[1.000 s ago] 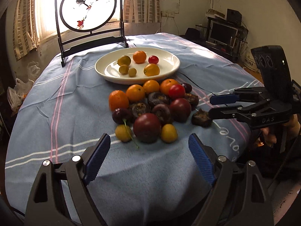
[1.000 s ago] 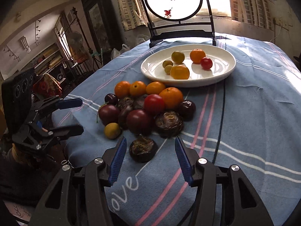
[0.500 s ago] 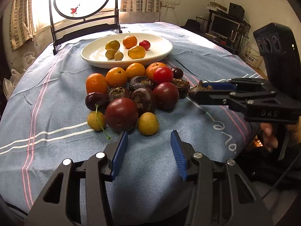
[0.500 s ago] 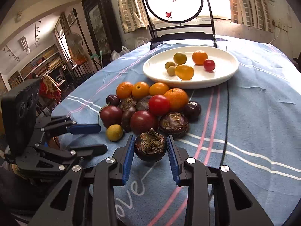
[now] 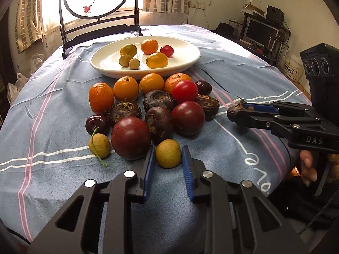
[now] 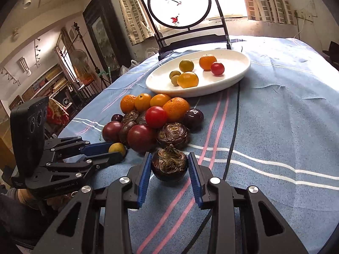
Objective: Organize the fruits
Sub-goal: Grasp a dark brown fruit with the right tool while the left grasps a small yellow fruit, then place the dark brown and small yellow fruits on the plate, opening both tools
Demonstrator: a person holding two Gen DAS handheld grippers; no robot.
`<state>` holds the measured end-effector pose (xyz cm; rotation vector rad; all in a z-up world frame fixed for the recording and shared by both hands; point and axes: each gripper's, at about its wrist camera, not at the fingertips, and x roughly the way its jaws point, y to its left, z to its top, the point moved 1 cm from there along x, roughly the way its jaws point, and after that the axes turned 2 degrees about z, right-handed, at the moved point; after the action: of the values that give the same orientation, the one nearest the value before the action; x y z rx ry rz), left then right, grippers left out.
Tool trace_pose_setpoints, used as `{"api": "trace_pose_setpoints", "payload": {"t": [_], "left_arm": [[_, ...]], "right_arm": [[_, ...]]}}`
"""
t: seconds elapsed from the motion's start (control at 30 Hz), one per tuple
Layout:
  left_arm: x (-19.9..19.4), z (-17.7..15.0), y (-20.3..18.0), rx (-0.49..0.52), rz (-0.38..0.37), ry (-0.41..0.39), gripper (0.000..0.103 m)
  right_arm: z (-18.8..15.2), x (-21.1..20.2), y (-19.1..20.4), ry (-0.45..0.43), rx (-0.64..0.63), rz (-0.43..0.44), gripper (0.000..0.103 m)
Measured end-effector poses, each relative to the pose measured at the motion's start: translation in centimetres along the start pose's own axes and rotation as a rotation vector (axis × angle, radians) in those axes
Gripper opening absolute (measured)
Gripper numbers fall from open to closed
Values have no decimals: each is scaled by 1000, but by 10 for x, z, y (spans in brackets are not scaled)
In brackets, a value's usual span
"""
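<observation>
both tongs gripped fruit: right tongs (image 6: 169, 169) a water chestnut (image 6: 169, 165), left tongs (image 5: 167, 158) a longan (image 5: 168, 153) (plate (image 5: 190, 60) lay toward upper centre).

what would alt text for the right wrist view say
The right hand-held gripper grips a dark water chestnut between its blue fingers above a blue striped tablecloth. Behind it lies a pile of mixed fruit, then a white plate holding six small fruits; the left hand-held gripper closes on a small yellow fruit.
</observation>
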<state>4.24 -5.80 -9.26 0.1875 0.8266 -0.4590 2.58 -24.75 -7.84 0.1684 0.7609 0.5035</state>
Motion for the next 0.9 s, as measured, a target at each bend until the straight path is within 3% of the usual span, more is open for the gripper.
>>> {"api": "trace_pose_setpoints", "payload": {"t": [0.2,0.53,0.67,0.9], "left_arm": [[4,1,0,-19,-7,0,23],[-42,11,13,-57,-52,-127,23],[-52,31,30,-72,-38,-155,23],[-41,98,59,-66,-3,-170,23]], "right_arm": [[-1,-7,-3,-18,5,-1,35],[10,-26,-12,-64,22,-7,35],[37,-39,-16,-103,20,-21,35],[121,-65,-17,-214,-6,-24,35]]}}
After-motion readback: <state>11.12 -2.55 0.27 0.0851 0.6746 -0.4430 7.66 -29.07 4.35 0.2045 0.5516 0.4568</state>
